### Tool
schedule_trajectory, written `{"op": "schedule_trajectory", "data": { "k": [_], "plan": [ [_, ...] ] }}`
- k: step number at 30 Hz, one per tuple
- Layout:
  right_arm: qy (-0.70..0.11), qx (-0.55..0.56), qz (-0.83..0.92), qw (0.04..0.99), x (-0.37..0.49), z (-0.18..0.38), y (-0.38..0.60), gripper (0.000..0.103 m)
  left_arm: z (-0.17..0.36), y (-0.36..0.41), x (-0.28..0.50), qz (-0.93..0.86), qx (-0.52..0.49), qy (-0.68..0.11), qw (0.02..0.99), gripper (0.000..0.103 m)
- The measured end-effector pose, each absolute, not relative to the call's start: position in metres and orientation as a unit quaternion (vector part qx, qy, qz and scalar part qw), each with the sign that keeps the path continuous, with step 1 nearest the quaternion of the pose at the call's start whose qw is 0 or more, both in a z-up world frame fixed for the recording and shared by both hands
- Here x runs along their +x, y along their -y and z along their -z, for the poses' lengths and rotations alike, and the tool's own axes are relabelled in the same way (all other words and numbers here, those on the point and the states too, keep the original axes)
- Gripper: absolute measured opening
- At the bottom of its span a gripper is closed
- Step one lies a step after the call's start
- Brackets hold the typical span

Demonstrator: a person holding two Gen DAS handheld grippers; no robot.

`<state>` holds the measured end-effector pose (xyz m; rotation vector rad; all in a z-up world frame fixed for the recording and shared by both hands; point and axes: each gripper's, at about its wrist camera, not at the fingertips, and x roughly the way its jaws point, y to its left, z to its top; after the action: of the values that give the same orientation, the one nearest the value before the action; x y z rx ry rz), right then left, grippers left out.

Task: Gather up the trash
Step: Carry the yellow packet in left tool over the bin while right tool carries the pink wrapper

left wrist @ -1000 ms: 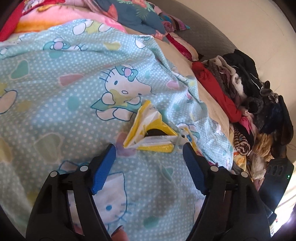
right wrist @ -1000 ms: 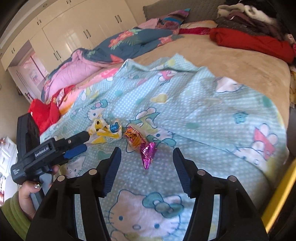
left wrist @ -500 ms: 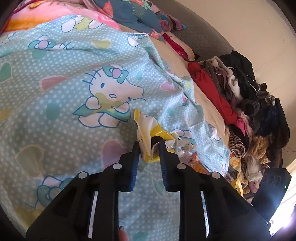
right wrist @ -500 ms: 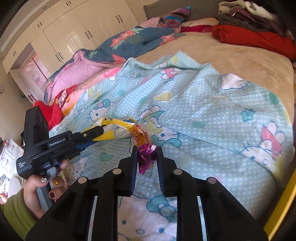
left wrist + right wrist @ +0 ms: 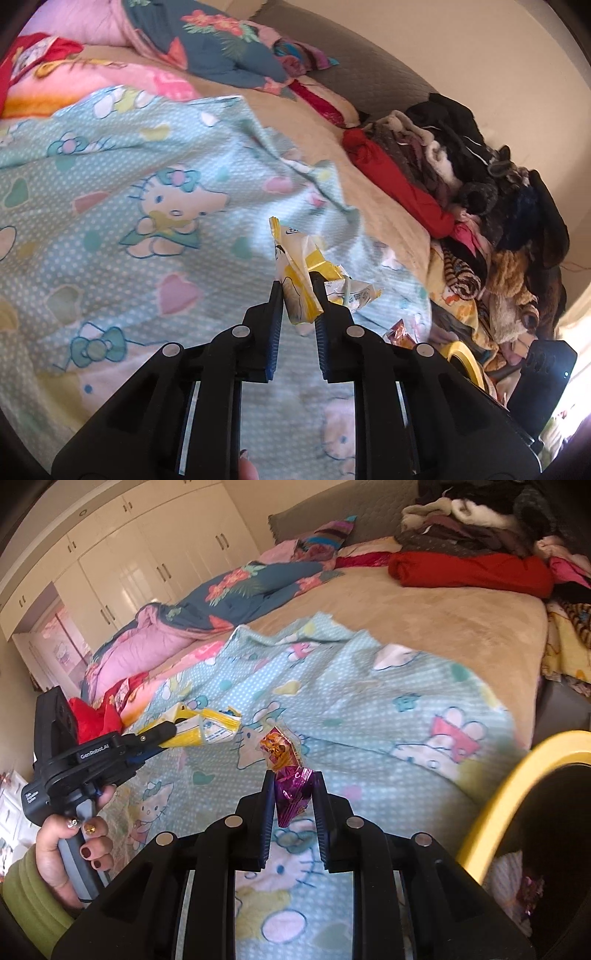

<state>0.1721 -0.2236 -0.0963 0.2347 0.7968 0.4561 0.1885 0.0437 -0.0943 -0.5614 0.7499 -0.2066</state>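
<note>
My left gripper [image 5: 297,286] is shut on a yellow and white wrapper [image 5: 295,266] and holds it above the Hello Kitty blanket [image 5: 110,206]; it also shows in the right wrist view [image 5: 168,734] with the wrapper [image 5: 207,731]. My right gripper [image 5: 293,775] is shut on a purple foil wrapper [image 5: 291,797] with an orange wrapper [image 5: 279,749] attached above it, lifted off the blanket [image 5: 369,716]. A yellow-rimmed bin [image 5: 509,786] stands at the right, with the purple trash close to its left; its rim also shows in the left wrist view [image 5: 463,354].
A pile of clothes [image 5: 480,206] lies along the bed's far side, with a red garment [image 5: 469,570] on the beige sheet. Pink and blue quilts [image 5: 207,616] lie at the head end. White wardrobes [image 5: 129,565] stand behind.
Both grippers closed on their wrappers and lifted them off the blanket. The right gripper moved toward the yellow bin, which has come into view.
</note>
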Motion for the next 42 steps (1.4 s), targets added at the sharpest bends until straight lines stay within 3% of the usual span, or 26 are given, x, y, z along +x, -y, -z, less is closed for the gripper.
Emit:
{"op": "schedule_trajectory", "data": {
  "k": [42],
  "plan": [
    [-0.325,0.218,-0.073,0.917,0.096,0.082,0.407,0.019,0.044,0.139,0.143,0.247,-0.119,-0.359,0.892,0.011]
  ]
}}
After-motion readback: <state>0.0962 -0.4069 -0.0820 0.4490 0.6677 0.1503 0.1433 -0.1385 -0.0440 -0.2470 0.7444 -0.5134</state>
